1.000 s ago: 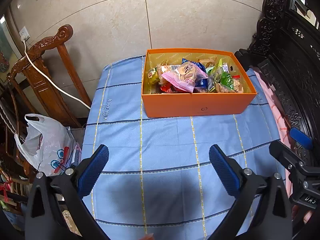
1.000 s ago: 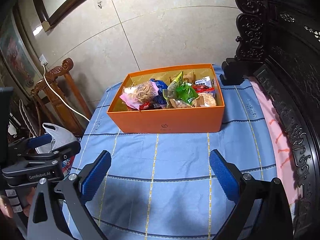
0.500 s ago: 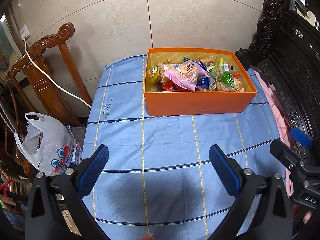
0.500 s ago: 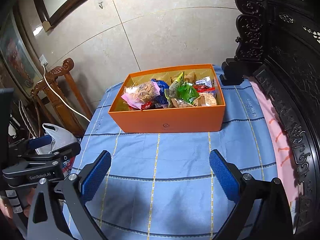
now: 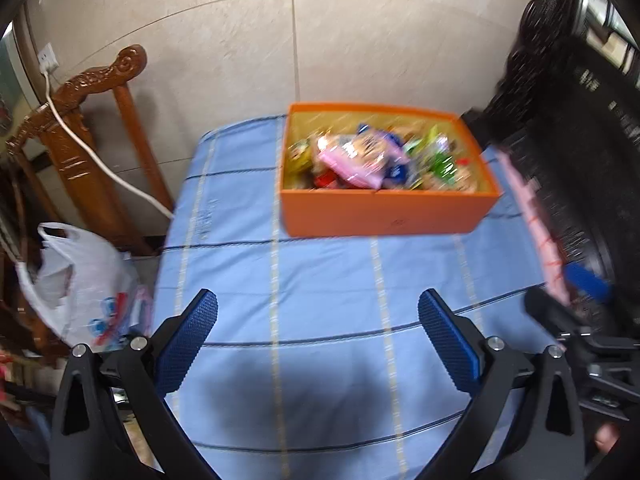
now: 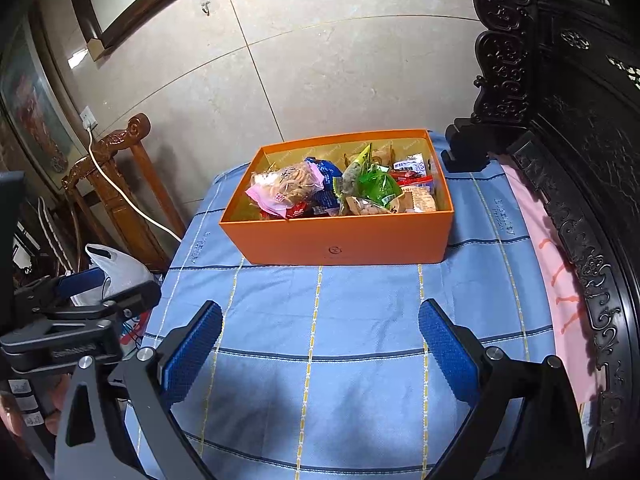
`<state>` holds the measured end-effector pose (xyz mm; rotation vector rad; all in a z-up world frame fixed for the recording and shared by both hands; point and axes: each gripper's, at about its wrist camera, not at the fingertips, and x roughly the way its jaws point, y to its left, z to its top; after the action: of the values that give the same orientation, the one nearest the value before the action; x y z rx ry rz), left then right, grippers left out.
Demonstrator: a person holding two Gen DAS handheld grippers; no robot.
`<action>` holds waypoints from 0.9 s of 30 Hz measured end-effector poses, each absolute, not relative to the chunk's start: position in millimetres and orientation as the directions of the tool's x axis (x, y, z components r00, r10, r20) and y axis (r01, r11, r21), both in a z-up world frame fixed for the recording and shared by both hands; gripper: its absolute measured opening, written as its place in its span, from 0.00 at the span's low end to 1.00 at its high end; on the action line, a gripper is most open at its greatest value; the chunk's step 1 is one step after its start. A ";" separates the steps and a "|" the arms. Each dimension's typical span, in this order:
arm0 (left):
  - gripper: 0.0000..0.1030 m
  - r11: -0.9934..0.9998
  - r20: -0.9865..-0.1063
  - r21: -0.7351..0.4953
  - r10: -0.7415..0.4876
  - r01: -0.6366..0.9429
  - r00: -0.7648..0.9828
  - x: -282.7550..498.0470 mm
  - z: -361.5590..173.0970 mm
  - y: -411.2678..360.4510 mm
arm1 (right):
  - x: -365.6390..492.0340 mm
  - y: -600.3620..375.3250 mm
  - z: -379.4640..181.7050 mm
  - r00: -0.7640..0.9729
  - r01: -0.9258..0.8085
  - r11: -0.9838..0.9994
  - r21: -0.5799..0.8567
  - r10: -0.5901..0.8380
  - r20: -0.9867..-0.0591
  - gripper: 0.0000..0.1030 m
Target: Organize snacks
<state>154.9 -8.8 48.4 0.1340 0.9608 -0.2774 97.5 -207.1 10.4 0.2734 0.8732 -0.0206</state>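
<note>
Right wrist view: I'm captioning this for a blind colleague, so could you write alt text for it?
An open orange box full of packaged snacks sits on a blue striped tablecloth, seen between the open, empty blue-padded fingers of the right gripper. The left gripper shows at the left edge, dark carved furniture at the right.

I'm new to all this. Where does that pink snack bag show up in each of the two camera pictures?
Left wrist view: the pink snack bag lies blurred in the left-middle of the orange box, right of picture centre.
Right wrist view: the same bag sits at the box's left end, just left of picture centre.
Shared landmark: the carved wooden chair with a white cable over it.
</note>
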 end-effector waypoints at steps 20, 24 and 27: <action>0.96 0.972 -0.832 0.029 -0.107 0.235 0.545 156.5 49.3 -5.8 | 98.6 -206.2 10.8 0.646 0.115 0.967 0.227 0.100 -0.756 0.96; 0.96 0.971 -0.834 0.028 -0.108 0.236 0.540 156.2 49.1 -6.1 | 98.1 -205.9 10.8 0.647 0.115 0.967 0.227 0.100 -0.756 0.96; 0.96 0.971 -0.837 0.027 -0.107 0.236 0.537 156.0 48.7 -6.1 | 98.0 -205.9 10.8 0.647 0.115 0.967 0.227 0.100 -0.756 0.96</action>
<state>156.0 -6.1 48.7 0.1422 0.9840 -0.2048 98.0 -205.9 10.8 0.2652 0.8700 -0.0086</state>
